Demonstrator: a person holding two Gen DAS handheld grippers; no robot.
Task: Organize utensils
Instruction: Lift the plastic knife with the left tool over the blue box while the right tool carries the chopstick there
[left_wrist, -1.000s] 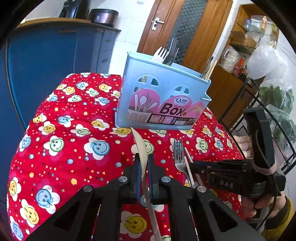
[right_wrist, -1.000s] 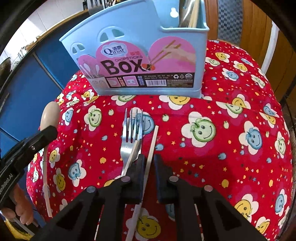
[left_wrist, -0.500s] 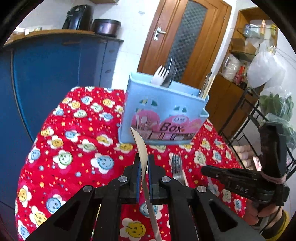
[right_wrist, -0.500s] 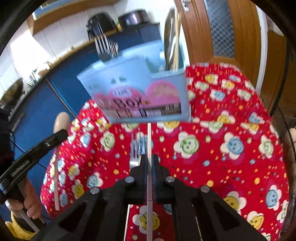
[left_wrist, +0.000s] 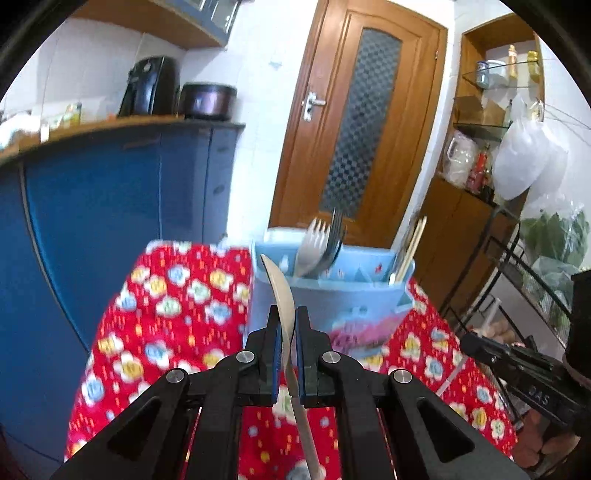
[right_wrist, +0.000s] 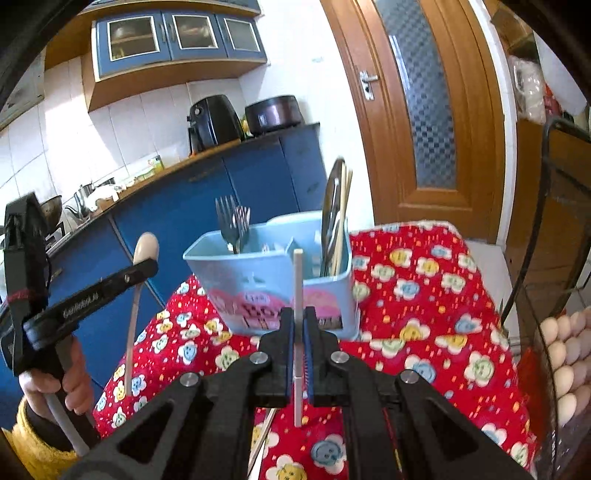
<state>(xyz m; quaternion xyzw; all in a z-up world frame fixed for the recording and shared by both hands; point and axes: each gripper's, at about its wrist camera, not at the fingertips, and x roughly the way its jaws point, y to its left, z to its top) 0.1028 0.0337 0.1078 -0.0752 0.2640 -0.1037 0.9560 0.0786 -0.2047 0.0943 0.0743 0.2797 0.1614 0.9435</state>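
Kitchen: blue cabinets (left_wrist: 110, 221) stand on the left, a wooden door (left_wrist: 362, 122) behind, a wire rack (left_wrist: 517, 266) on the right; more of the room shows than a second ago, since both cameras sit higher.
Table: covered by a red cloth with smiling flowers (right_wrist: 424, 314); its left edge falls off next to the blue cabinets and its right edge runs close beside the rack.
Left tongs (left_wrist: 285, 321): closed on a pale spoon (left_wrist: 282, 291), gripped low on the bowl with the tip pointing up; a second ago it lay low over the cloth, now it is raised in front of the box.
Spoon from the other side: in the right wrist view the bowl (right_wrist: 146, 248) stands up left of the box, well apart from it, with open air between.
Box: the light blue utensil box (right_wrist: 266, 284) stands on the cloth toward the far edge; forks (right_wrist: 231, 221) sit in its left compartment, chopsticks and a metal utensil (right_wrist: 338, 210) in its right one. It looks lower and further off than before.
Right tongs (right_wrist: 298, 325): closed on a single white chopstick (right_wrist: 297, 280), held upright with its top level with the box rim; earlier it lay flat on the cloth beside a fork.
Room to move: bare cloth lies in front of the box and to its right.
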